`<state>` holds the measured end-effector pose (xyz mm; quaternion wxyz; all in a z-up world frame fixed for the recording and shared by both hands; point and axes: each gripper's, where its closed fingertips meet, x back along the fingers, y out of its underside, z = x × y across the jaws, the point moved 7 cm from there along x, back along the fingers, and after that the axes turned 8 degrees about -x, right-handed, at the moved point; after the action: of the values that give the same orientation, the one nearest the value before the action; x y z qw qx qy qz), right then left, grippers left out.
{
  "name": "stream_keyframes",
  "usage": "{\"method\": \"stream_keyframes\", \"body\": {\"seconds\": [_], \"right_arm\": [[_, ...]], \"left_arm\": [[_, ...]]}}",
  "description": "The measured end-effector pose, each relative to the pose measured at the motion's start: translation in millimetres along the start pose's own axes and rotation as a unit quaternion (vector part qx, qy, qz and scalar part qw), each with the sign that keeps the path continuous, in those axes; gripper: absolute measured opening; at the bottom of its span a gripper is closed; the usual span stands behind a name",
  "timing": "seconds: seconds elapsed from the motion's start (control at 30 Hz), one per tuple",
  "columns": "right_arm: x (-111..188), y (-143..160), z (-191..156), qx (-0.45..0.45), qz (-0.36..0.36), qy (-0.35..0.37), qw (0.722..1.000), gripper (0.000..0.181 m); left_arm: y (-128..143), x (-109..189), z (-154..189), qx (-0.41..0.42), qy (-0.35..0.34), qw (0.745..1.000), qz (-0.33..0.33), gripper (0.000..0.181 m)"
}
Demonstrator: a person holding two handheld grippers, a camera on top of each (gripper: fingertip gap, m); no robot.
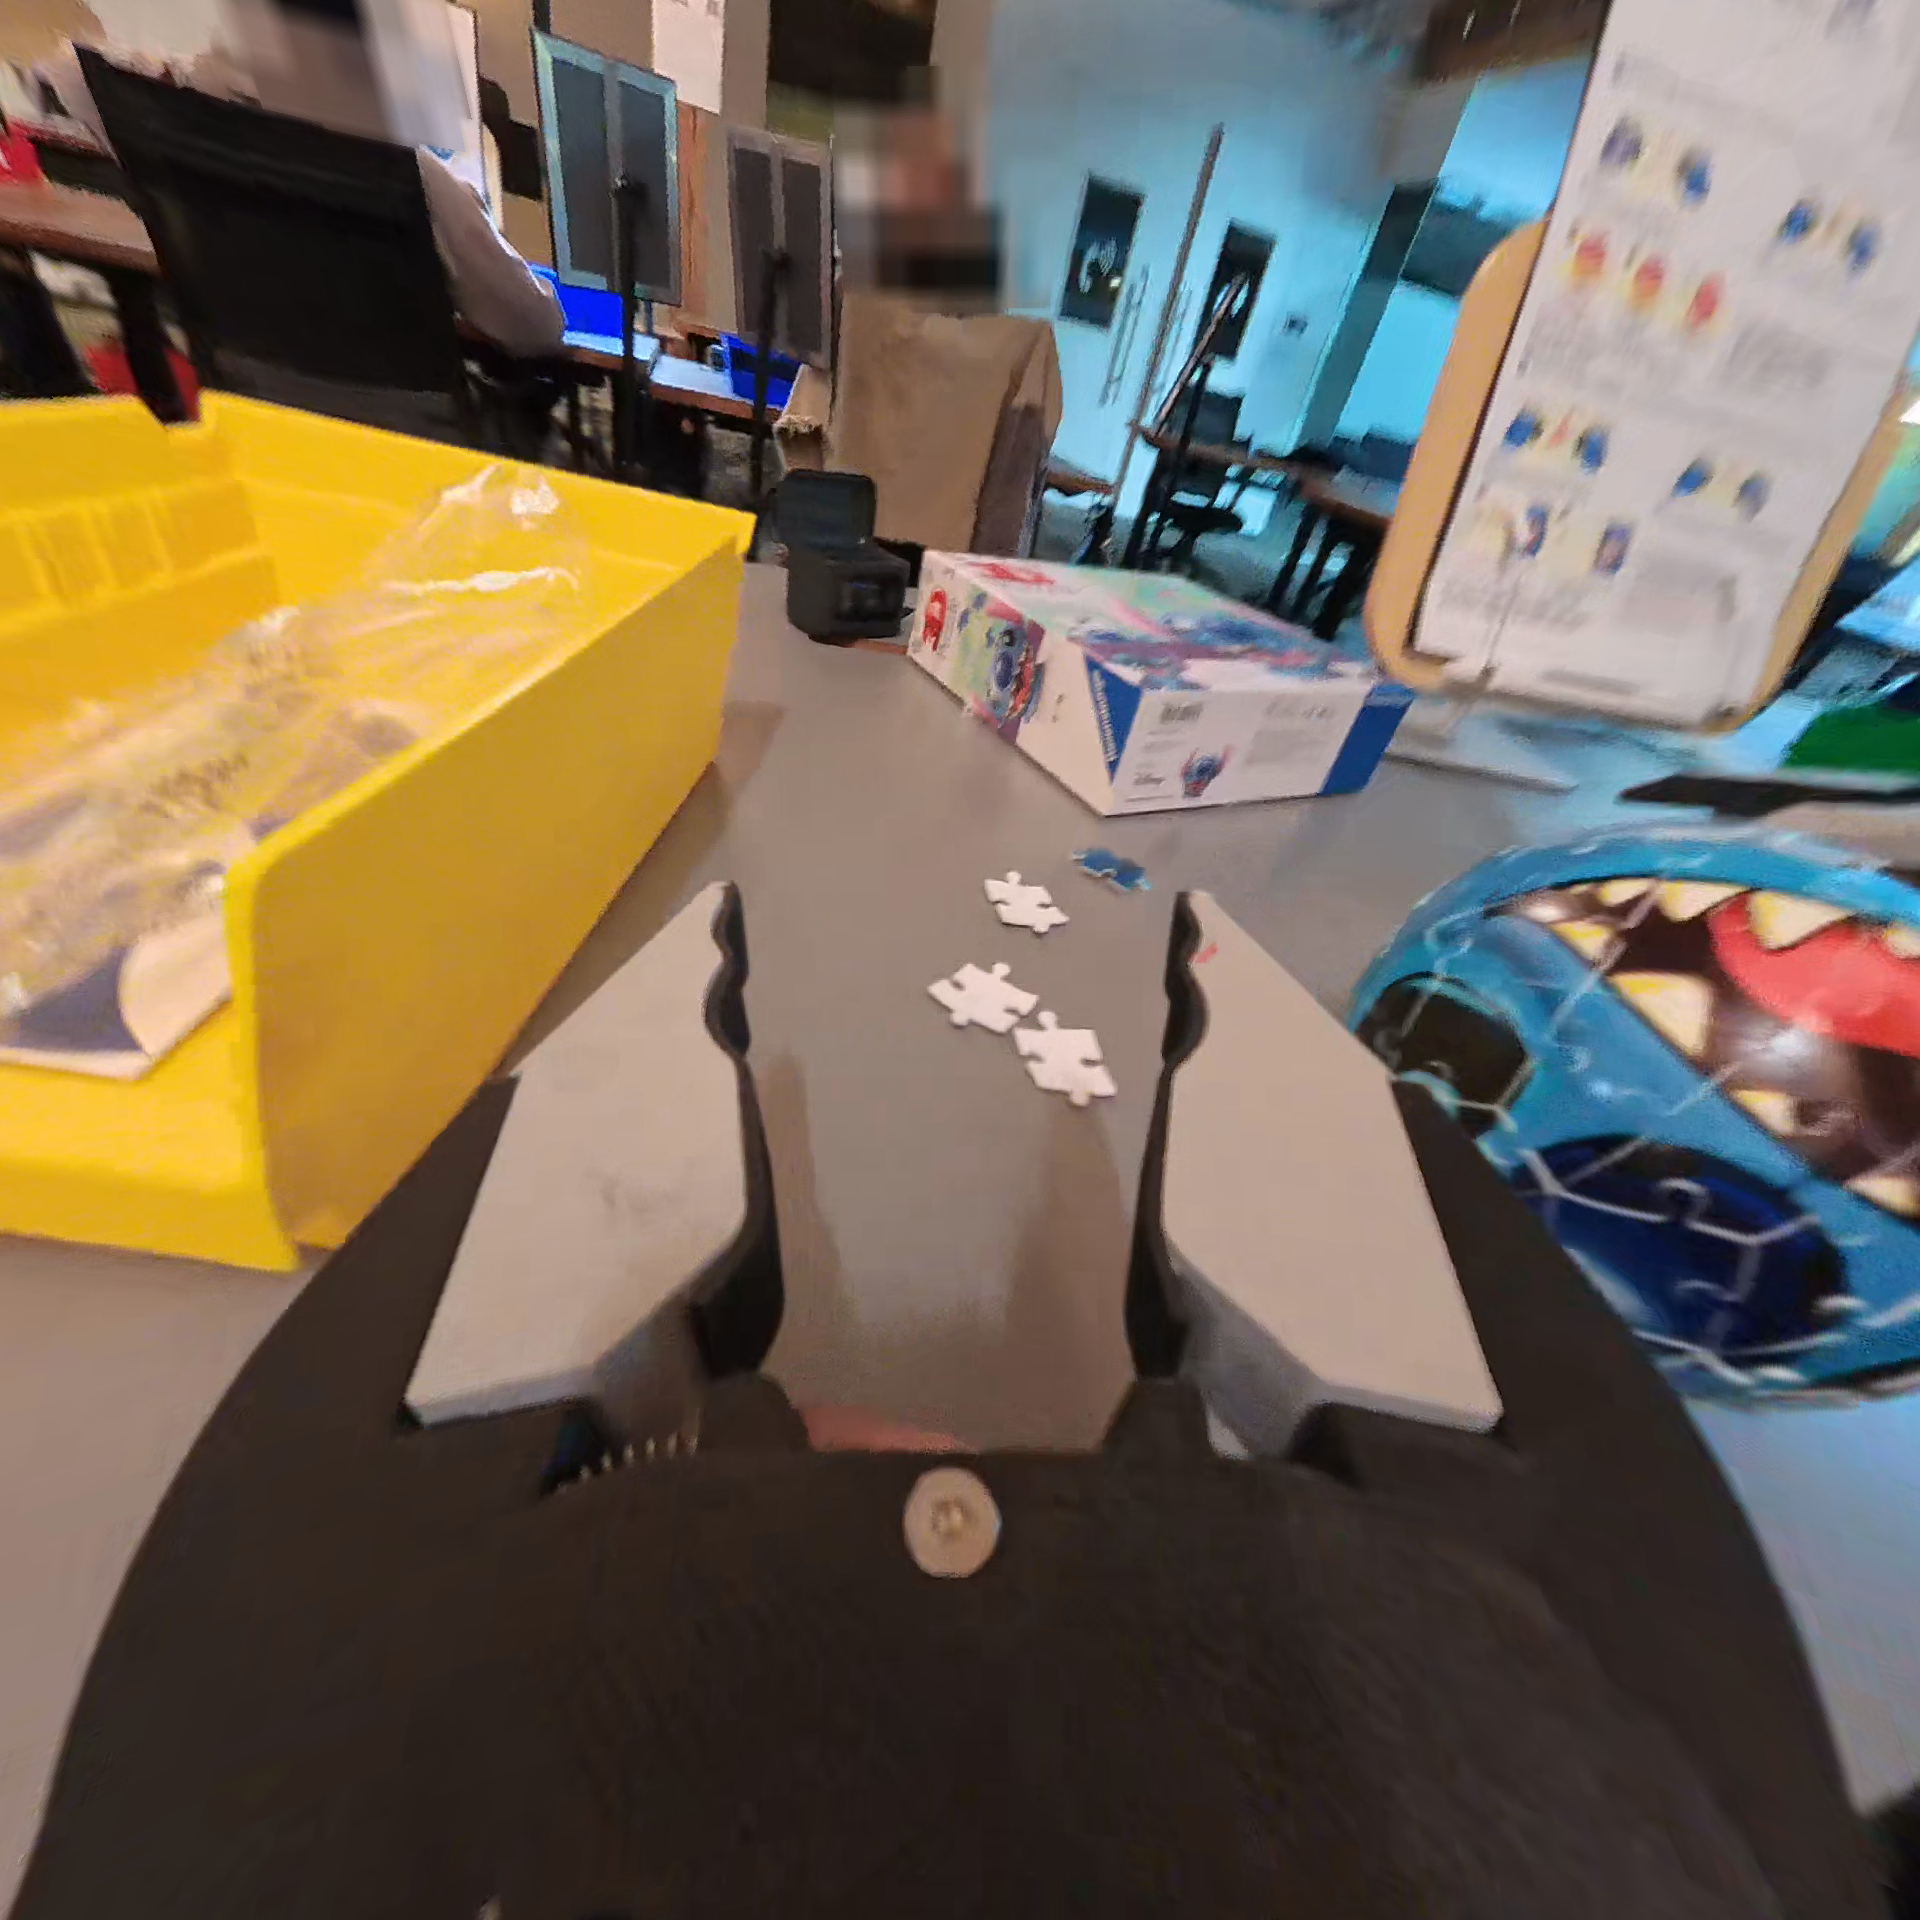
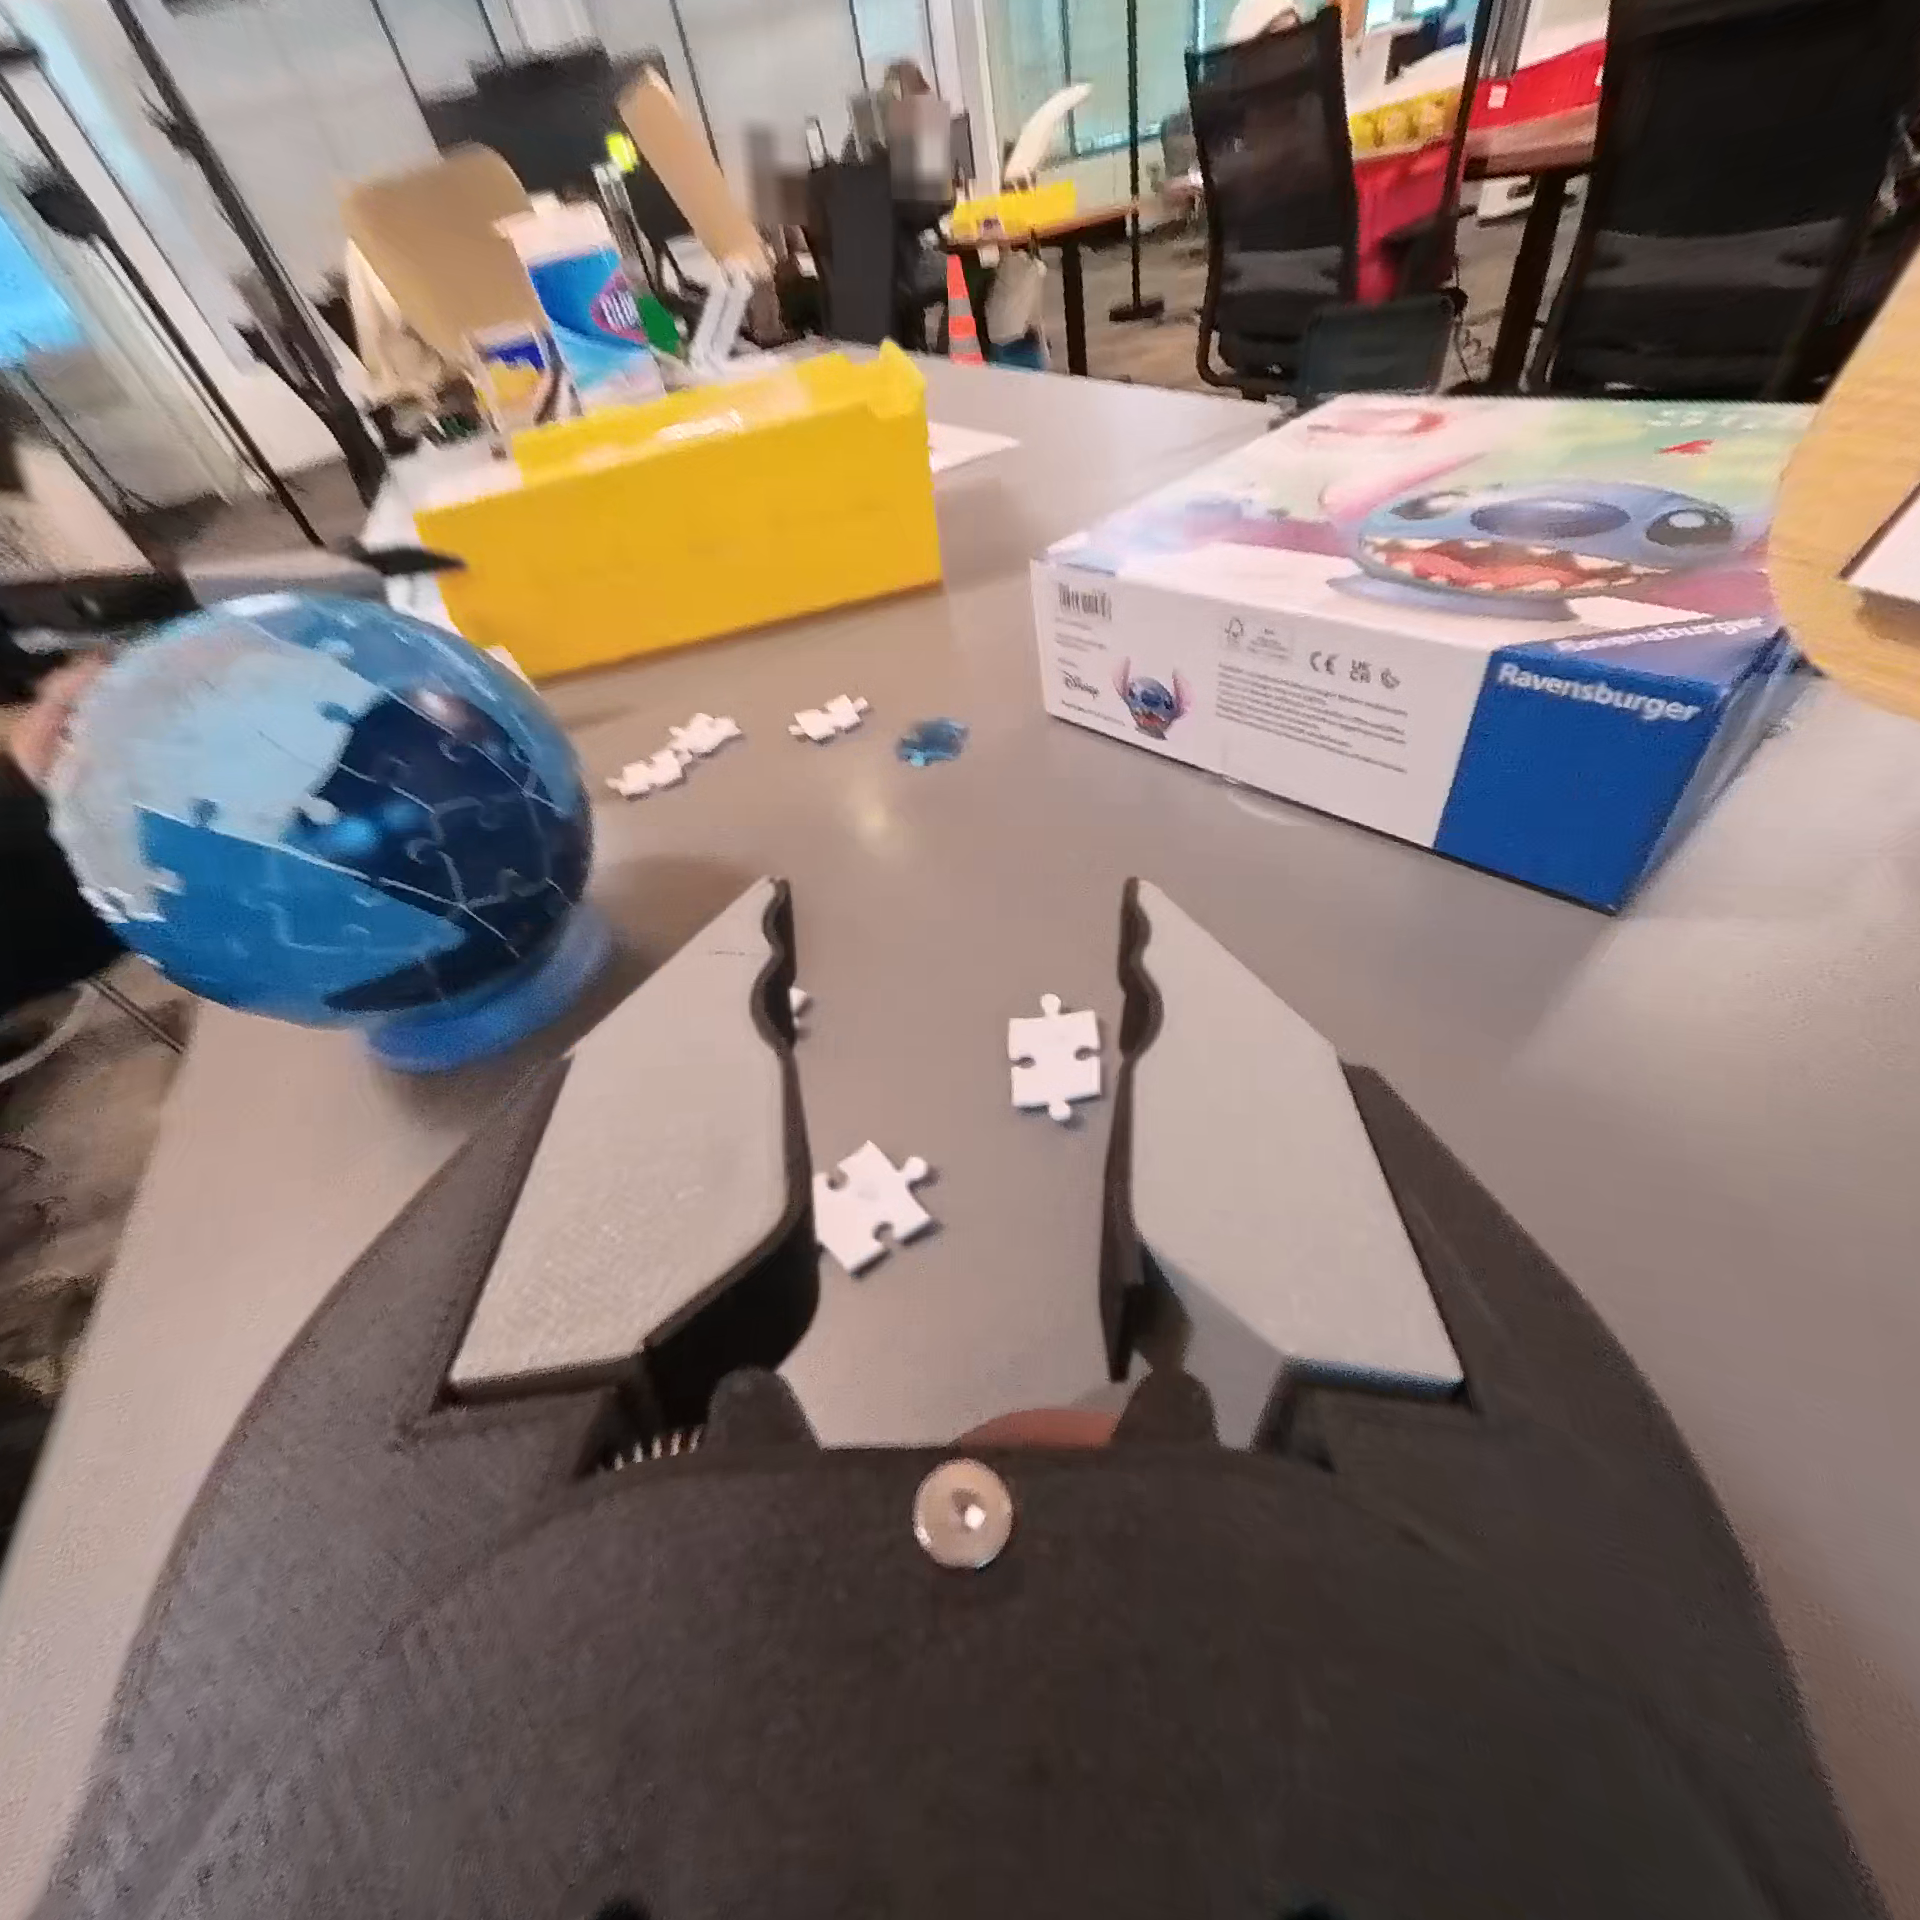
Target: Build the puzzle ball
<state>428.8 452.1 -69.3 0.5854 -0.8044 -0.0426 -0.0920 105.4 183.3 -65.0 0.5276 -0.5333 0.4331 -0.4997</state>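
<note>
White pieces [image 2: 1055, 1058] lie flat on bench between my right claw [image 2: 954, 914] tips, both claws released, empty. Ball [image 2: 312, 821] on stand near left edge. Risk: thin piece skids from pinch; left claw [image 1: 956, 914] nudge topples ball.

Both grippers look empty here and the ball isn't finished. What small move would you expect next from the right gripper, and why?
Probably the right gripper, open and empty, drops onto the white puzzle piece lying flat between its fingers and closes on it. The puzzle ball on its blue stand sits just to the left, so that piece looks like the nearest one to pick up. The left gripper is open and empty too.
</note>
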Motion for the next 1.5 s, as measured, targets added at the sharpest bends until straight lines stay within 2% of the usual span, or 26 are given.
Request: {"method": "stream_keyframes", "body": {"seconds": [0.1, 0.2, 0.3, 0.37, 0.6, 0.63, 0.7, 0.87, 0.97, 1.03, 1.13, 1.27, 1.33, 1.5], "right_arm": [[-9, 4, 6, 0.008, -0.015, 0.006, 1.0, 0.062], [-12, 0, 12, 0.008, -0.003, 0.014, 1.0, 0.061], [-15, -1, 11, 0.016, -0.003, 0.013, 1.0, 0.059], [-17, -1, 10, 0.021, -0.006, 0.007, 1.0, 0.058], [-22, 1, 9, 0.019, -0.022, -0.009, 1.0, 0.058], [-21, 1, 8, 0.025, -0.018, -0.007, 1.0, 0.058], [-19, 1, 6, 0.035, -0.012, -0.003, 0.999, 0.058], [-16, 2, 2, 0.032, -0.009, -0.008, 0.999, 0.055], [-14, 2, -1, 0.035, -0.005, -0.022, 0.999, 0.034], [-15, 2, 1, 0.037, -0.007, -0.013, 0.999, 0.038], [-17, 3, 3, 0.04, -0.016, -0.001, 0.999, 0.042], [-21, 3, 7, 0.048, -0.029, 0.013, 0.998, 0.043], [-22, 2, 8, 0.054, -0.03, 0.019, 0.998, 0.045], [-23, 4, 8, 0.075, -0.038, 0.034, 0.996, 0.045]], "left_arm": [[0, -19, 1, -0.059, -0.004, 0.998, -0.019, 0.077], [0, -41, 4, -0.065, 0.021, 0.997, -0.029, 0.077], [-4, -50, 4, -0.068, 0.029, 0.997, 0.002, 0.07], [-7, -49, 3, -0.074, 0.015, 0.997, 0.024, 0.069], [-8, -47, 4, -0.086, 0.001, 0.996, 0.034, 0.065], [-9, -45, 3, -0.087, 0.0, 0.995, 0.041, 0.062], [-10, -40, 4, -0.09, 0.009, 0.994, 0.055, 0.038], [-13, -28, -1, -0.099, -0.033, 0.991, 0.089, 0.035], [-15, -19, -7, -0.084, -0.068, 0.988, 0.108, 0.019], [-14, -19, -11, -0.07, -0.064, 0.99, 0.101, 0.007], [-12, -22, -19, -0.038, -0.067, 0.994, 0.083, 0.001], [-9, -27, -29, 0.005, -0.07, 0.996, 0.058, 0.004], [-8, -29, -31, 0.016, -0.063, 0.997, 0.048, 0.0], [-6, -35, -24, -0.019, -0.065, 0.997, 0.021, 0.0]]}}
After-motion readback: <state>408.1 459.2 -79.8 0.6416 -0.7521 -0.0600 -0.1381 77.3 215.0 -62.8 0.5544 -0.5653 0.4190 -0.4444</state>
